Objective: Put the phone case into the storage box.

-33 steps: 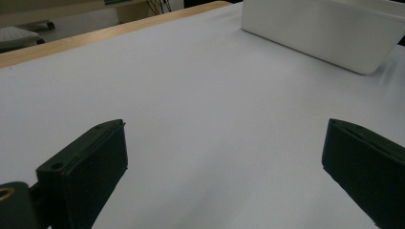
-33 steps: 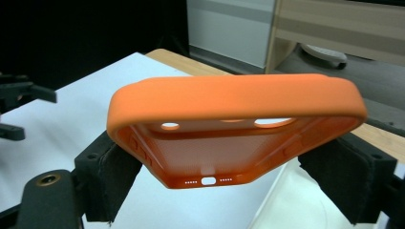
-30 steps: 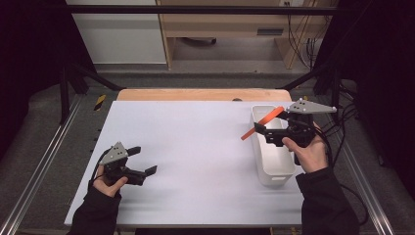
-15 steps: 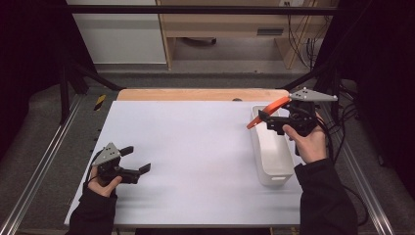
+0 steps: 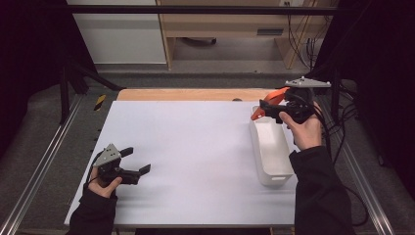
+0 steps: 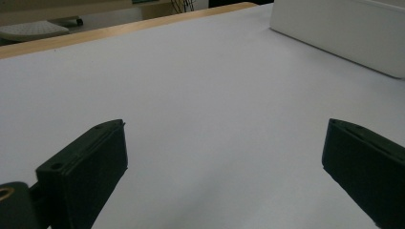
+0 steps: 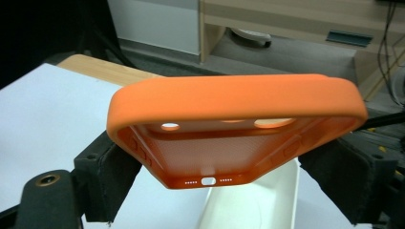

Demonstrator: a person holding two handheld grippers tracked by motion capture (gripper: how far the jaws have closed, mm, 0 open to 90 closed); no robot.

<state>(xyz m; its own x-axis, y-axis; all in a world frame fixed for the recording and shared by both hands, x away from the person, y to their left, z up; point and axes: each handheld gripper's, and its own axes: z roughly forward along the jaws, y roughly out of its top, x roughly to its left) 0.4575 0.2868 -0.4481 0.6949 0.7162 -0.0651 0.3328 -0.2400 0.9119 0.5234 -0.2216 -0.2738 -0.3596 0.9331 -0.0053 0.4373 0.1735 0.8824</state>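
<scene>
An orange phone case (image 5: 259, 111) hangs in the air over the far end of the white bin (image 5: 276, 179). My right gripper (image 5: 270, 108) is shut on it, the jaws pressing its two long sides. In the right gripper view the orange phone case (image 7: 234, 109) shows its hollow inner side and camera cutouts, held across my right gripper (image 7: 227, 172) with the white bin (image 7: 253, 206) below. My left gripper (image 5: 137, 160) rests low at the table's near left, open, with nothing between its fingers. The left gripper (image 6: 224, 162) looks across bare white tabletop toward the white bin (image 6: 344, 33).
A white table sheet (image 5: 195, 147) has a wooden strip (image 5: 186, 94) along its far edge. Metal rails run down both sides. A yellow-and-black object (image 5: 99, 102) lies off the far left corner. Cables (image 5: 337, 122) hang at the right. Cabinets stand beyond the table.
My right gripper has carried the orange case up and toward the far end of the bin. The left gripper has barely shifted.
</scene>
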